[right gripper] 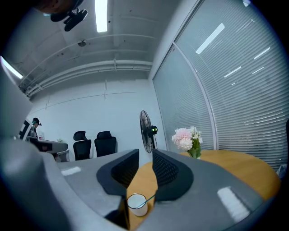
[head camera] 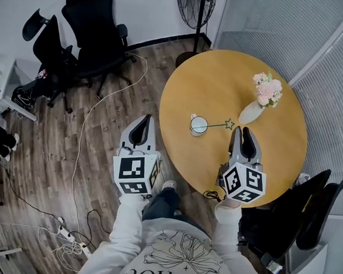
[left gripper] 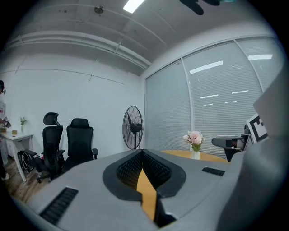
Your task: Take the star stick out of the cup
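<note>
A white cup (head camera: 198, 125) stands near the middle of the round yellow table (head camera: 222, 78). The thin green star stick (head camera: 217, 125) leans out of it to the right, and its star (head camera: 229, 124) rests low over the tabletop. My right gripper (head camera: 242, 135) hovers over the table just right of the star, open, with nothing between its pads. In the right gripper view the cup (right gripper: 137, 204) and stick (right gripper: 150, 197) show through the gap of that gripper (right gripper: 145, 155). My left gripper (head camera: 141, 127) hangs off the table's left edge over the floor, its jaws together and empty (left gripper: 142, 153).
A vase of pink flowers (head camera: 262, 99) stands on the table beyond the right gripper. A floor fan (head camera: 195, 6) is behind the table, two black office chairs (head camera: 85, 28) are at the left, and cables (head camera: 84, 127) trail across the wooden floor.
</note>
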Available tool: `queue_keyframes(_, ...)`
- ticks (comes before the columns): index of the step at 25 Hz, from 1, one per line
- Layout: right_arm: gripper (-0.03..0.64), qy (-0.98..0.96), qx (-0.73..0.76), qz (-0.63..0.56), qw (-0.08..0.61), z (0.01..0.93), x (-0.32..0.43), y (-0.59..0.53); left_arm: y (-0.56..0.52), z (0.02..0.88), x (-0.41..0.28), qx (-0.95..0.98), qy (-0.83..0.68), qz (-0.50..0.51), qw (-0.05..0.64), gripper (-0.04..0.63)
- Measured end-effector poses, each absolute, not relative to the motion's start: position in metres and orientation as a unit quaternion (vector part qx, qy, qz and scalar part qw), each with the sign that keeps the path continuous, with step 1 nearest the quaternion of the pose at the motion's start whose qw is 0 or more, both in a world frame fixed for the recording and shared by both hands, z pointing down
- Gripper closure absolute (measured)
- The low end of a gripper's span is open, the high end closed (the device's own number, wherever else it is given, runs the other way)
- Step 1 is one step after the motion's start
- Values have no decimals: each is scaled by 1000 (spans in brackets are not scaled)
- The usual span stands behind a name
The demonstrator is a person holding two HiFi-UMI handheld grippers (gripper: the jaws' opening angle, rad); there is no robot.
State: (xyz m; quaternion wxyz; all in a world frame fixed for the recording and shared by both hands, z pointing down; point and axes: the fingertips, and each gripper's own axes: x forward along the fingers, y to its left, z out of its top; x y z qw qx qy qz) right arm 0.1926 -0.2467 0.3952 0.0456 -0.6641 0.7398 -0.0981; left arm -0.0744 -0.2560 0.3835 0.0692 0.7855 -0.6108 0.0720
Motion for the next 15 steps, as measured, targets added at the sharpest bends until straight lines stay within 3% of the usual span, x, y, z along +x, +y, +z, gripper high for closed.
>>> queue_keyframes(15, 520, 716, -688, -113, 20, 429, 197, -301, -329, 422, -71, 809, -574, 94, 92, 589)
